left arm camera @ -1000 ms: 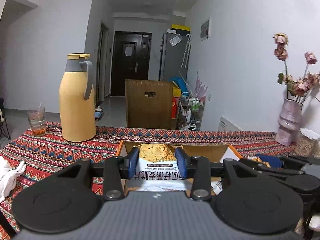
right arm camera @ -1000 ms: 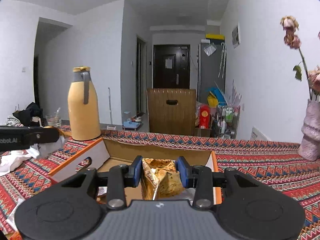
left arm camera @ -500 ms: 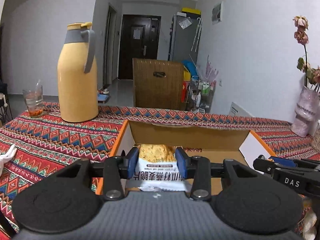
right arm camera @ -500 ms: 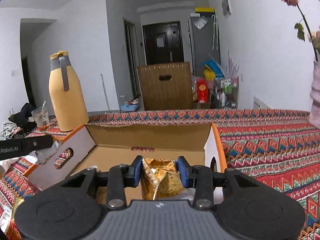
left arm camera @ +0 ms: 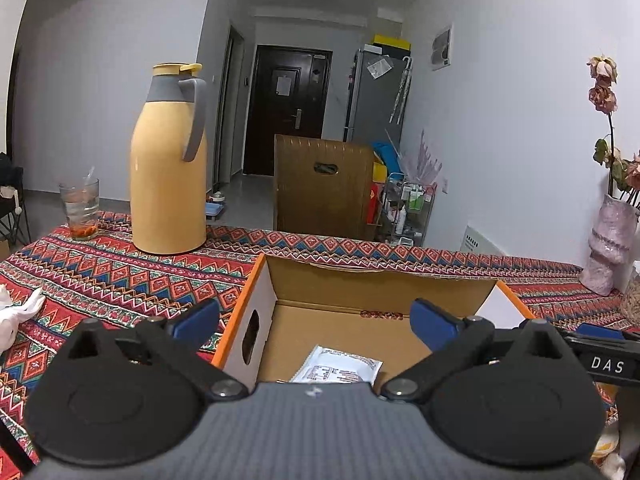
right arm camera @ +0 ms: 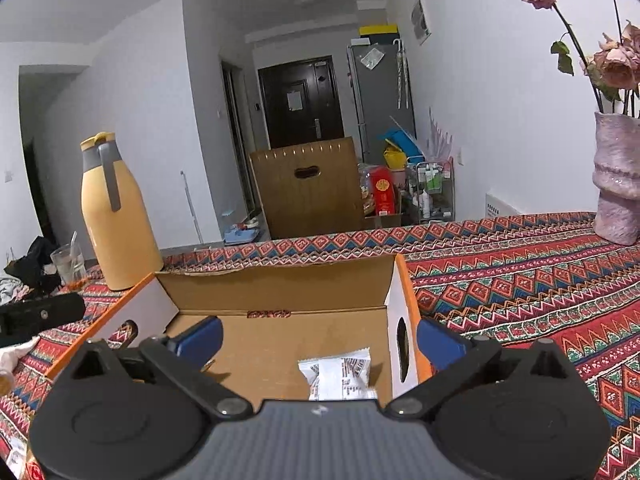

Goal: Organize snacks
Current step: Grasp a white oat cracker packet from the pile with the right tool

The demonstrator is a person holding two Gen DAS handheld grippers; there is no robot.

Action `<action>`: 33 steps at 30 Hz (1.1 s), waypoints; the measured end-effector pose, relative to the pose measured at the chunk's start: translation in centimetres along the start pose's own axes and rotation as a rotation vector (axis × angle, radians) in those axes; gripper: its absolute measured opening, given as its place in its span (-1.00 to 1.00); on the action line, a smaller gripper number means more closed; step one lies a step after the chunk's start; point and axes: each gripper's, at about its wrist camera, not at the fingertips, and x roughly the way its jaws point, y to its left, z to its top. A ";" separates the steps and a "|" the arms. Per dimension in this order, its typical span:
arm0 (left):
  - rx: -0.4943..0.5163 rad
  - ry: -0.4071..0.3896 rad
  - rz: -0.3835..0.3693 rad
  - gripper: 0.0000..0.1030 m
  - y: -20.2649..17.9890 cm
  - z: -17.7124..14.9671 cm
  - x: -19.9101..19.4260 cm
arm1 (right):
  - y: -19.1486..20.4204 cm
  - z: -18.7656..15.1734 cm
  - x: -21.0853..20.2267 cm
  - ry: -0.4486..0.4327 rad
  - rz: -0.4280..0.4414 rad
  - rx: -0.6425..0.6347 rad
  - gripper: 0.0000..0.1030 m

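Cardboard box [left arm camera: 376,292] fills centre of both views, a white snack packet [left arm camera: 338,368] lying on its floor. Left gripper [left arm camera: 316,320] & right gripper [right arm camera: 318,336]: jaws just opened wide, nothing between. "DAS" lettering only in left view, lower right.

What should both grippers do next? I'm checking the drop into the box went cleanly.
Probably lift both straight up and back out of the cardboard box. The left gripper and right gripper have just opened wide, with nothing between their fingers, and a snack packet lies loose on the box floor under each. Then fetch more snacks.
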 end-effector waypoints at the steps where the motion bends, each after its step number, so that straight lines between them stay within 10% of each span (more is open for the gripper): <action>1: -0.002 -0.002 -0.001 1.00 0.0 0.1 -0.1 | 0.0 0.0 -0.1 -0.005 -0.001 0.002 1.00; 19: 0.013 -0.041 -0.015 1.00 0.0 0.6 -6.3 | 1.7 0.6 -7.2 -0.079 0.002 -0.055 1.00; 33: 0.051 0.077 -0.017 1.00 3.6 -6.3 -10.8 | 2.0 -5.5 -13.2 -0.008 0.015 -0.096 1.00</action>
